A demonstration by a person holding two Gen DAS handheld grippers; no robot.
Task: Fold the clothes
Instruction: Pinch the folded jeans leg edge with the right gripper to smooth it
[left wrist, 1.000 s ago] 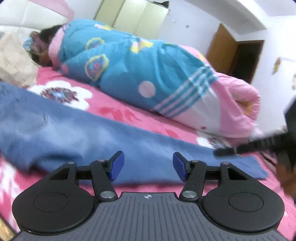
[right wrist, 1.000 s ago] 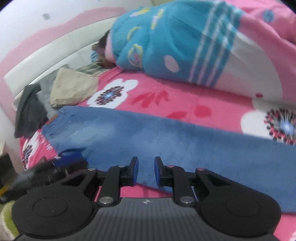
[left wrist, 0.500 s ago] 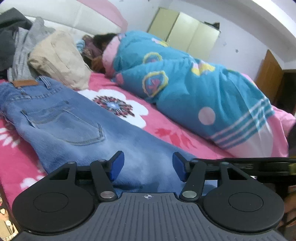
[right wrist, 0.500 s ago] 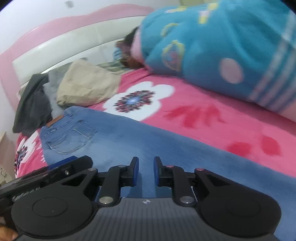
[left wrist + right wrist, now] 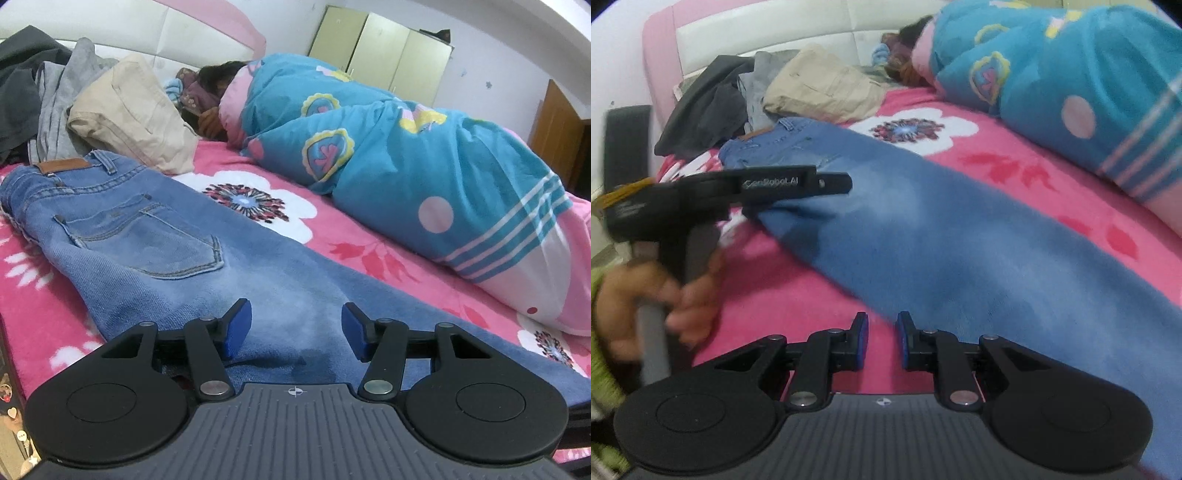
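Observation:
A pair of blue jeans point(image 5: 147, 236) lies flat along the near side of the pink flowered bed point(image 5: 33, 306), back pocket up, waistband at the far left. My left gripper point(image 5: 296, 330) is open, low over the thigh part near the jeans' front edge, with nothing between its pads. In the right wrist view the same jeans point(image 5: 960, 240) run diagonally, and the left gripper point(image 5: 846, 183), held by a hand point(image 5: 665, 306), hovers at their near edge. My right gripper point(image 5: 882, 341) stands narrowly open over bare bedspread, just in front of the jeans' edge, holding nothing.
A person lies under a blue and pink quilt point(image 5: 406, 155) along the far side of the bed. Beige trousers point(image 5: 129, 110), a grey garment point(image 5: 59, 96) and a dark garment point(image 5: 701, 107) are piled by the white headboard point(image 5: 757, 33). A wardrobe point(image 5: 380, 51) stands behind.
Both views have swung from the jeans' leg end toward the waistband and pocket. The left gripper now sits by the thigh; the right one has backed off the denim onto bedspread.

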